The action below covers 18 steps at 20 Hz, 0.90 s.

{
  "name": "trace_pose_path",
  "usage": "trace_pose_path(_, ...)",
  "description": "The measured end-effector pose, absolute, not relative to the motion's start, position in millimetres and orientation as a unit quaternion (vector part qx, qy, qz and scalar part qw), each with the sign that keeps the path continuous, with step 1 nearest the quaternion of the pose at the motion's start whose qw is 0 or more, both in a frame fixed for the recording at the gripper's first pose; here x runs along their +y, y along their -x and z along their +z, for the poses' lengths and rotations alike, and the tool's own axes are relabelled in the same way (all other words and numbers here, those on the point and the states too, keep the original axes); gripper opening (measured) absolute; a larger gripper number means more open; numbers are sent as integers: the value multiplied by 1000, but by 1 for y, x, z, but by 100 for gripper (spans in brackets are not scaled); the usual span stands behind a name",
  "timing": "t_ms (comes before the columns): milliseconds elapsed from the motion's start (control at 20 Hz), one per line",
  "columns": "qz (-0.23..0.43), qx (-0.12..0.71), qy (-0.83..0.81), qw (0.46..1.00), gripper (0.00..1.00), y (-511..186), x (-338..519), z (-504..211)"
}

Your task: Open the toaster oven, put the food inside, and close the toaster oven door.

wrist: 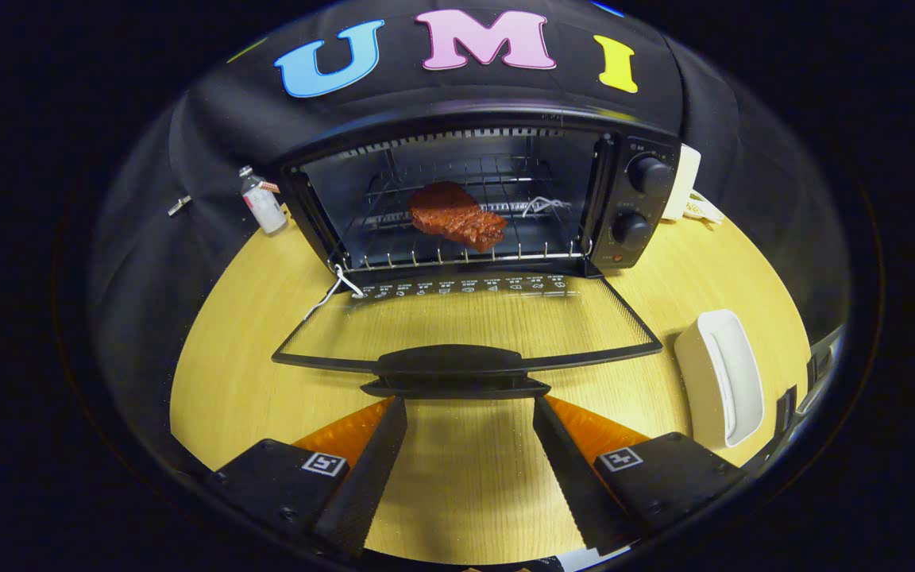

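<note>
Gripper (469, 401) fingers spread apart and empty, just short of the toaster oven door handle (451, 364).
Food (457, 215) already rests on the wire rack (457, 256) inside the toaster oven (473, 199), so only closing appears to remain. Door (465, 322) lies fully lowered over the wooden table (235, 342); the spread fingers are lined up with its handle, probably to lift it shut. White dish (720, 373) sits aside, unused.

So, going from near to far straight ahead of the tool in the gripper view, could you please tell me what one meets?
Open tool fingers, empty → door handle → lowered glass door → wire rack → food on the rack → toaster oven back wall.
</note>
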<state>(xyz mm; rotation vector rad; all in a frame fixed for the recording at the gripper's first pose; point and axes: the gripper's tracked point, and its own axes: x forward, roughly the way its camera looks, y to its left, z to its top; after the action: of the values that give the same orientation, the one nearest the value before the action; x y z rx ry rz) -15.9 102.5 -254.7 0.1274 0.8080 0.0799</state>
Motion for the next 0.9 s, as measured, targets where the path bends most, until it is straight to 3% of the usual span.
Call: trace_pose_path(900,63,265,-84,958,99,-59,93,-144)
